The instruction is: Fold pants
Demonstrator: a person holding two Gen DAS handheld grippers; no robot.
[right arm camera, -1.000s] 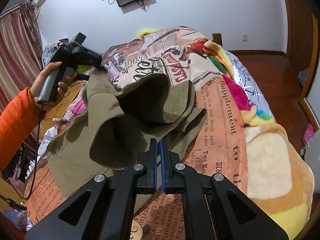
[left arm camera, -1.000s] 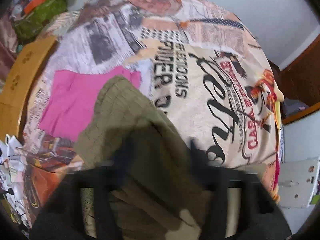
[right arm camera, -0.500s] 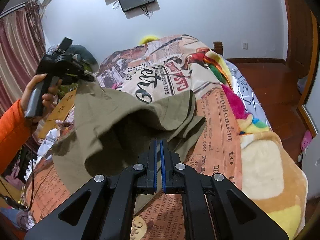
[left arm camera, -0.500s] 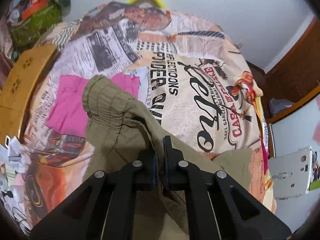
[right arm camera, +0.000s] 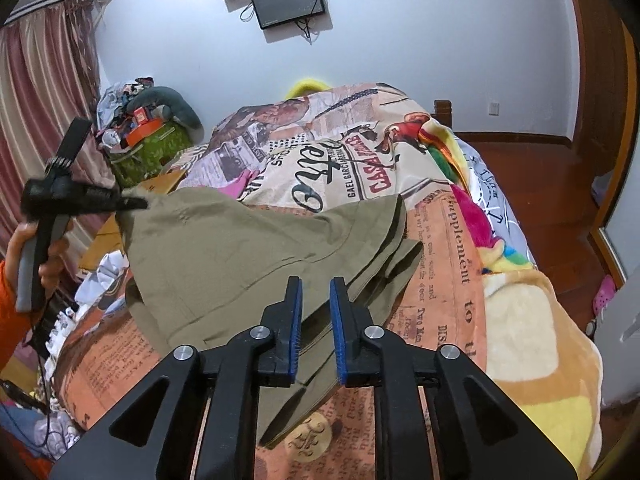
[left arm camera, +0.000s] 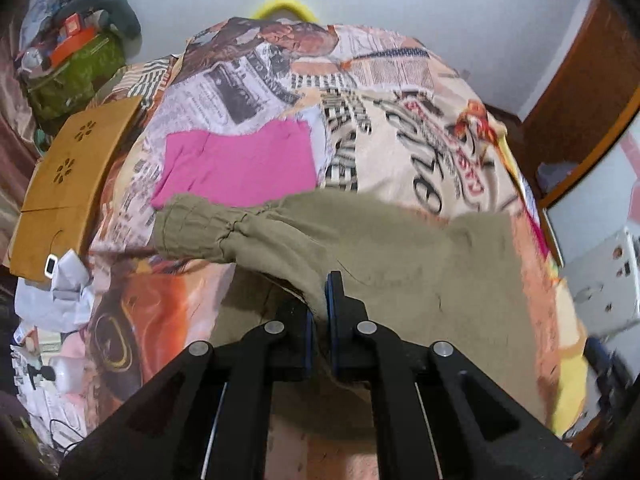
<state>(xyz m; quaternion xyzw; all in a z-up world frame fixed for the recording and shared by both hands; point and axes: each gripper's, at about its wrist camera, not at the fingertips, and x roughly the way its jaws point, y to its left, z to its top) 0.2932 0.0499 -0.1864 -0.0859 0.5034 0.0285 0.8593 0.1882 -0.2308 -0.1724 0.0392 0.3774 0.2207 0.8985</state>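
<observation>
Pink cloth (left arm camera: 240, 168) half buried, near edge lost under the olive pants (left arm camera: 380, 264). Pants fold swallowed between the left gripper (left arm camera: 319, 300) fingers, left finger mostly hidden behind fabric. Right side of the left wrist view smeared to blur. Hand (right arm camera: 38, 256) cropped by the frame edge in the right wrist view. Bedspread (right arm camera: 456, 240) small print too fine to read.
</observation>
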